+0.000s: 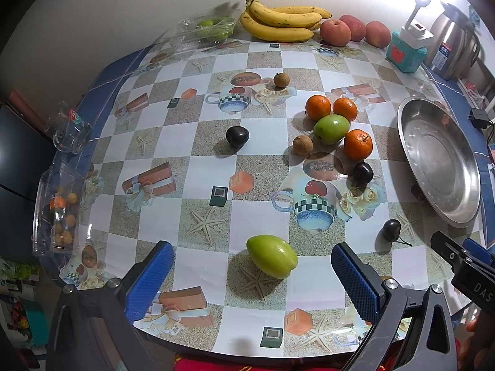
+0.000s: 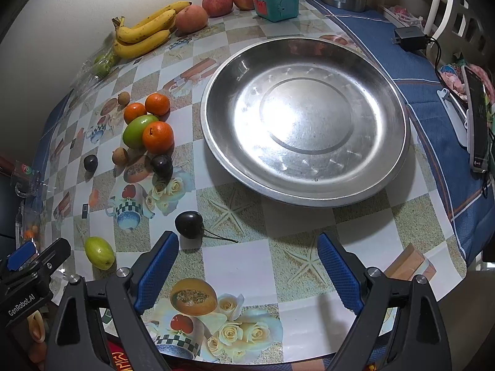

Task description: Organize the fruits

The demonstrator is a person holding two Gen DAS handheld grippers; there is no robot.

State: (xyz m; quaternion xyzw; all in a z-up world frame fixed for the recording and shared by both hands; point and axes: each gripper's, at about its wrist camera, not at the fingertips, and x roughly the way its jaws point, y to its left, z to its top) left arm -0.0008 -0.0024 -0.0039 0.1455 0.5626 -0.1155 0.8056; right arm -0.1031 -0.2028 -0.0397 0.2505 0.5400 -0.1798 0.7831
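Free room and obstacles on the table

Bare table (image 2: 278, 266) is left before the pan (image 2: 304, 117); its left side is crowded by oranges (image 2: 157, 137) and a cherry (image 2: 188, 224), and a green fruit (image 1: 271, 256) lies near the front edge.

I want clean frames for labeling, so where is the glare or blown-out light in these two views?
Left wrist view: blown-out white at the top right, around the lamp. Right wrist view: soft glare across the metal dish; fisheye bends the table edge in both.
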